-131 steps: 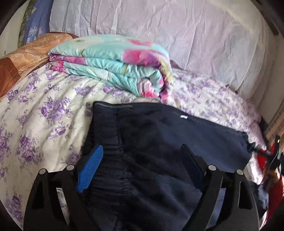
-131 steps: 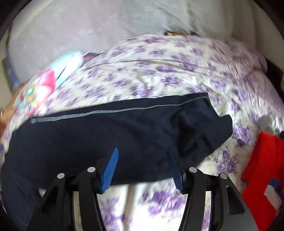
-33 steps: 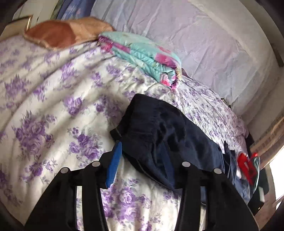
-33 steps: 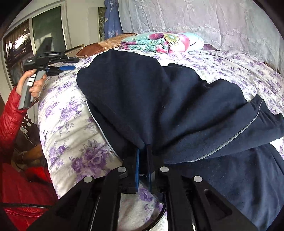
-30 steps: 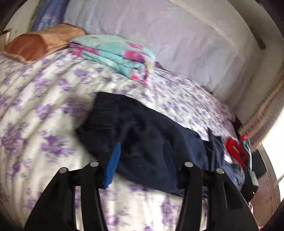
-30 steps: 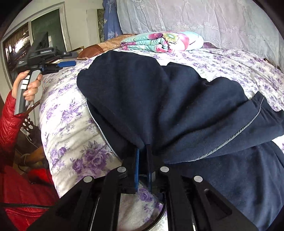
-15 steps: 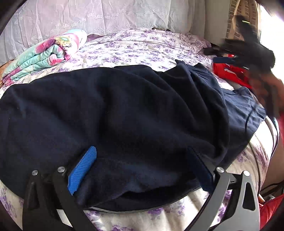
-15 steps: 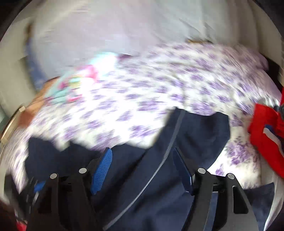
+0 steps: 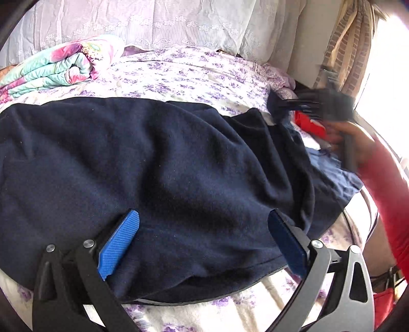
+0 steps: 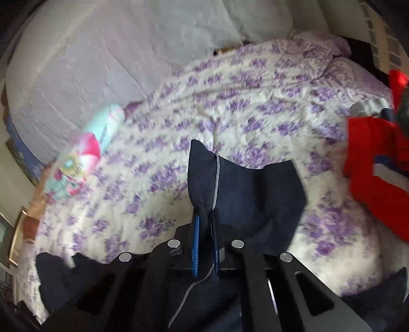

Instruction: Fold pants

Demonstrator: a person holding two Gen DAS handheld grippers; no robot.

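Dark navy pants lie spread across the flowered bed sheet. My left gripper stands wide open over their near edge, blue pads apart, with cloth under them but not pinched. At the pants' far right end a red-sleeved arm holds my blurred right gripper. In the right wrist view the right gripper is shut on a corner of the pants, and a fold with a grey seam stands up from the jaws.
A folded floral blanket lies at the back left, near lace-covered pillows. A red garment and a light blue cloth lie at the bed's right side. Bare sheet stretches beyond the pants.
The right gripper was open over the pants' end half a second ago and is now shut on it. The left gripper swung to the near edge and opened wide, then kept still.
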